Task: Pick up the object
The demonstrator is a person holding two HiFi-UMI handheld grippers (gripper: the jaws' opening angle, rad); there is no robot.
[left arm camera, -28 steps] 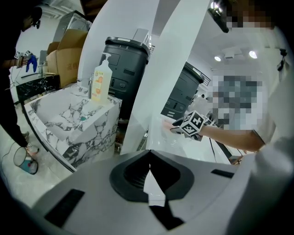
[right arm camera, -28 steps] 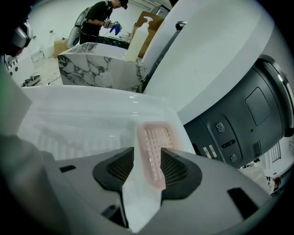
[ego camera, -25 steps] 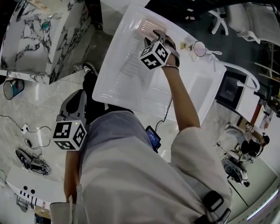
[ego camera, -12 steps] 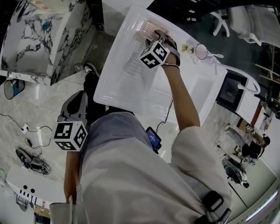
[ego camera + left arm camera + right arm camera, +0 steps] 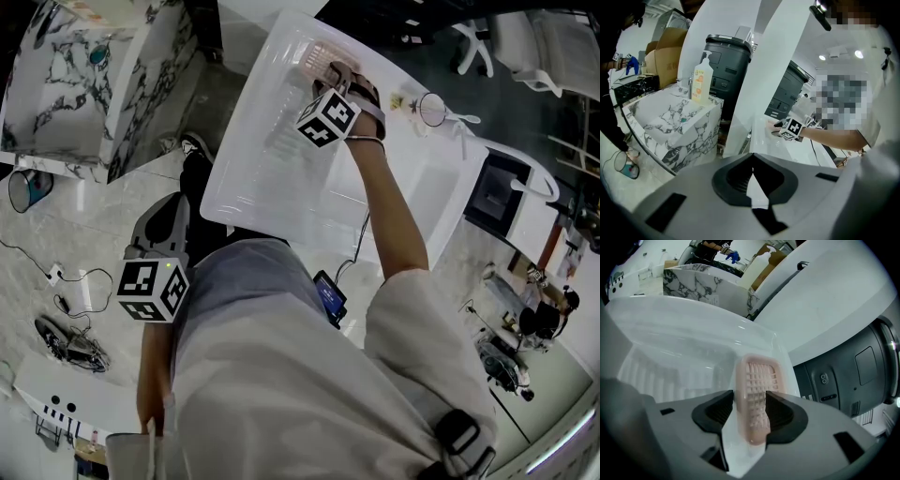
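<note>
A pink grid-patterned dish (image 5: 757,390) lies flat on the far corner of a white ribbed tray (image 5: 670,333). My right gripper (image 5: 750,411) reaches down over it. Its jaws have just been opening and now straddle the dish, with a thin gap at the left pad. In the head view the dish (image 5: 317,56) peeks out beyond the right gripper (image 5: 330,75), on the tray (image 5: 253,159). My left gripper (image 5: 172,202) hangs low beside the person's body, away from the tray. In its own view the left gripper (image 5: 752,180) has its pads together and nothing between them.
A marble counter (image 5: 84,75) stands left of the tray, with a pump bottle (image 5: 702,79) on it. A dark grey machine (image 5: 853,376) is right behind the tray's far edge. A round glass item (image 5: 431,108) lies on the white surface to the right. Cables (image 5: 56,281) trail on the floor.
The right gripper's marker cube has rolled slightly over the pink dish and stayed at the same spot. The left gripper has not moved.
</note>
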